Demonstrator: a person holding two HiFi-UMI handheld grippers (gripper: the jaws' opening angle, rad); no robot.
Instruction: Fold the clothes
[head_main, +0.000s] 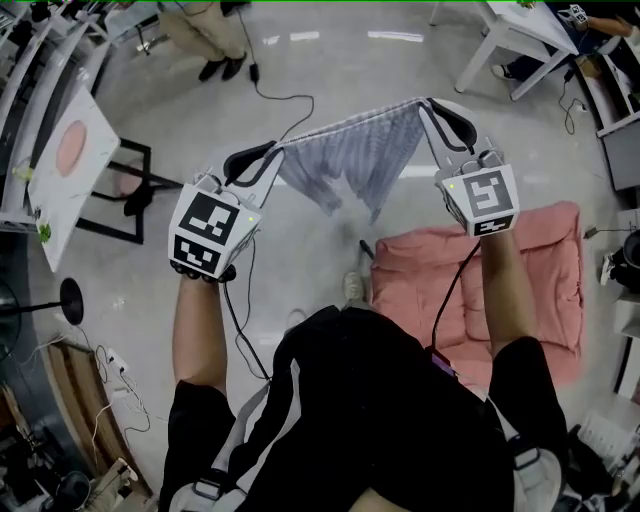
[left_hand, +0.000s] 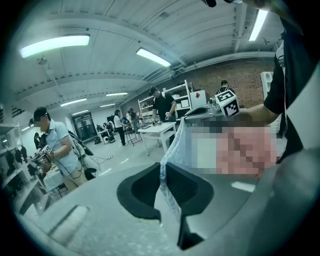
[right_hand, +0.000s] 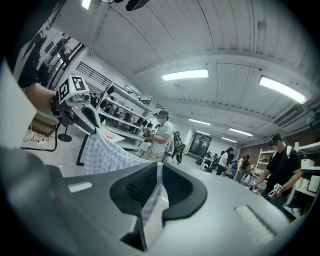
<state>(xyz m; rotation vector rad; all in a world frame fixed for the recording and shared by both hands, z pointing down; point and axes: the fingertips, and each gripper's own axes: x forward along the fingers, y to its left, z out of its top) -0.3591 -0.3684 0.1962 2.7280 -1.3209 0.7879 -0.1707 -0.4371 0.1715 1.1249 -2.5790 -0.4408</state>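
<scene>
Fingers (left_hand: 142, 192) of our left gripper (left_hand: 163, 186) are closed tight, w/ only a thin edge of the blue-white checked garment (left_hand: 175, 150) pinched btwn the black pads. Same on the right gripper (right_hand: 159, 192): its fingers (right_hand: 182, 190) are clamped together on the opposite edge of the cloth, which runs off toward 10 o'clock in that view to the other gripper.

In the head view we hold both grippers out in front, left at approx 10 o'clock, right at approx 1 o'clock. The garment hangs spread btwn them at 12 o'clock, top edge taut, lower edge drooping in uneven points, clear of the grey floor (head_main: 330, 70). We can't tell what kind of garment it is.

At 3 o'clock a pink padded mat (head_main: 545, 270) lies on the floor; our right forearm crosses in front of it. At 9 o'clock stands a white table (head_main: 60, 215) w/ a pink disc (head_main: 70, 148) on it. A second white table (head_main: 500, 35) sits at 1 o'clock, far side. One person's legs (head_main: 205, 35) show at 11 o'clock.

Bg of the right gripper view: shelving (right_hand: 120, 120), strip lights (right_hand: 185, 75), a bystander (right_hand: 160, 135) at 12 o'clock.
</scene>
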